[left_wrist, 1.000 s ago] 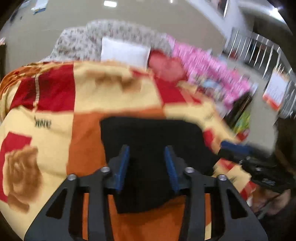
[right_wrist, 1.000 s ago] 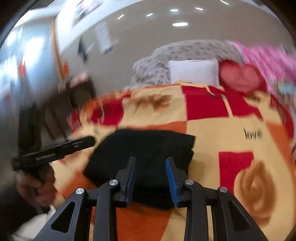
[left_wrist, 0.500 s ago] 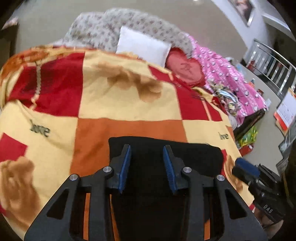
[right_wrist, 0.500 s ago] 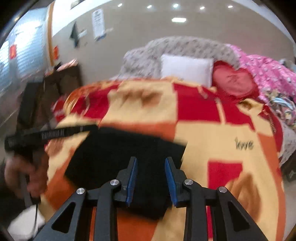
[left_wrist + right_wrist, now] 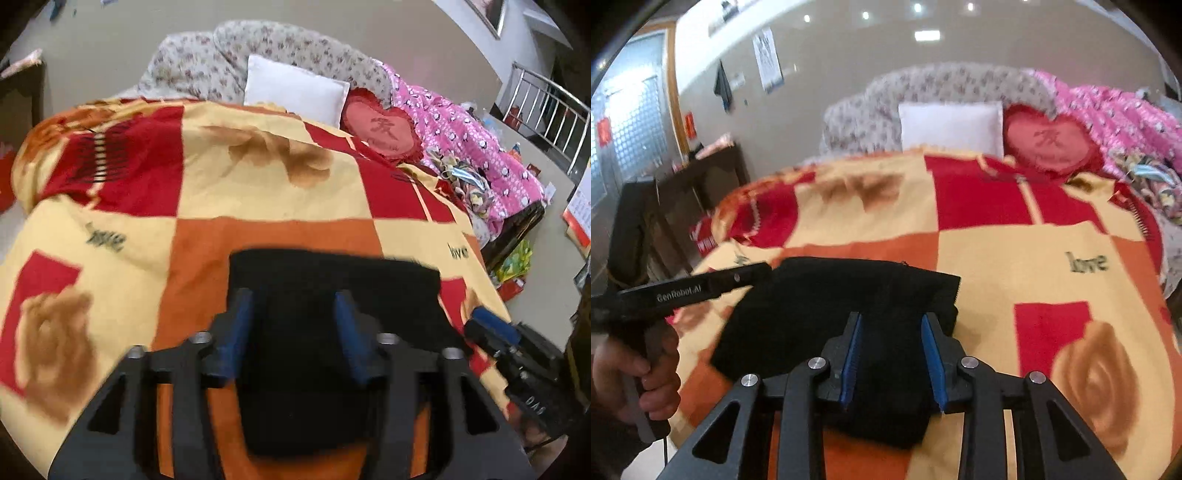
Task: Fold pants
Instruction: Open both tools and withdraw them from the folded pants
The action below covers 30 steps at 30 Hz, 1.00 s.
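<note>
The black pants point(image 5: 332, 277) lie folded into a compact rectangle on the near part of a red, orange and yellow checked blanket point(image 5: 266, 192). My left gripper point(image 5: 291, 299) hovers over their left half. Its jaws are opening, and the blue pads press on nothing. My right gripper point(image 5: 892, 319) hangs over the right end of the pants point(image 5: 812, 295), pads apart, with only cloth below the gap. In the left wrist view, one of the right gripper's blue pads point(image 5: 491, 328) shows at the pants' right edge. A hand point(image 5: 646, 373) holds the left gripper's black body.
A white pillow point(image 5: 295, 88), a red heart cushion point(image 5: 380, 129) and a floral quilt point(image 5: 207, 62) sit at the bed's head. Pink bedding point(image 5: 469, 140) is heaped along the right side. A dark wooden table point(image 5: 701, 177) stands left of the bed, and a metal railing point(image 5: 546, 110) far right.
The left gripper's jaws have spread wider. Both grippers stay over the folded pants with only small shifts of view, and the pants have not moved.
</note>
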Motion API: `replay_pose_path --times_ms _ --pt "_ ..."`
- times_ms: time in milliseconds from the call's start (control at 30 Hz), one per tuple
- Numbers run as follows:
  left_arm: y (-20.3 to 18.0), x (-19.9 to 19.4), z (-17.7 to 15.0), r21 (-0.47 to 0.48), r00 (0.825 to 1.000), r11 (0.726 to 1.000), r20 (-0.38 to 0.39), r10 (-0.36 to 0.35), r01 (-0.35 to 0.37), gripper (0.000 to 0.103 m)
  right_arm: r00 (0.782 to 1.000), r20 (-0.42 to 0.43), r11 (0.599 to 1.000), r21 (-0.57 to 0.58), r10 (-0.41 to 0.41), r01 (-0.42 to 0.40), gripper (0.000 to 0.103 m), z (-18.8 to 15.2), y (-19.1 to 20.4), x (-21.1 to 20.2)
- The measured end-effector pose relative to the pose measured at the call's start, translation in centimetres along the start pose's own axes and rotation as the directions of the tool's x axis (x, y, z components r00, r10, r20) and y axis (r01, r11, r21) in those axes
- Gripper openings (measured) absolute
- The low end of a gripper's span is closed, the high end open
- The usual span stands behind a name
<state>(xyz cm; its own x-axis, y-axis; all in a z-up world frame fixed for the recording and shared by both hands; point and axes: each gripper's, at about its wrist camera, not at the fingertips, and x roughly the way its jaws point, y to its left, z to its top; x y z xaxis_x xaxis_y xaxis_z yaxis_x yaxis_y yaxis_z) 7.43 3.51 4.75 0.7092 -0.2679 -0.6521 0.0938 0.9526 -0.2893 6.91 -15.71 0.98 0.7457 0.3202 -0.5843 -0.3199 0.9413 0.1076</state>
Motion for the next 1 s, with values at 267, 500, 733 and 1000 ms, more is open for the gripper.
replay_pose_path --times_ms 267,500,733,1000 --pt "-5.0 -4.3 -8.0 0.147 0.980 0.970 0.049 0.191 -0.196 0.102 0.990 0.130 0.990 -0.122 -0.059 0.075 0.037 -8.2 2.1 -5.5" --pt "-6.5 -2.3 -11.2 0.198 0.976 0.957 0.000 0.217 -0.212 0.102 0.997 0.062 0.991 -0.120 -0.048 0.055 0.037 -9.4 2.0 -4.2" --pt "-5.5 -1.3 -11.4 0.143 0.979 0.973 -0.068 0.194 -0.183 0.102 0.994 0.044 0.991 -0.086 -0.104 0.107 0.037 -9.7 1.3 -3.6" --pt "-5.2 -1.5 -11.5 0.127 0.983 0.979 -0.073 0.171 -0.161 0.102 0.993 0.050 0.992 -0.060 -0.105 0.108 0.037 -9.7 1.0 -3.8"
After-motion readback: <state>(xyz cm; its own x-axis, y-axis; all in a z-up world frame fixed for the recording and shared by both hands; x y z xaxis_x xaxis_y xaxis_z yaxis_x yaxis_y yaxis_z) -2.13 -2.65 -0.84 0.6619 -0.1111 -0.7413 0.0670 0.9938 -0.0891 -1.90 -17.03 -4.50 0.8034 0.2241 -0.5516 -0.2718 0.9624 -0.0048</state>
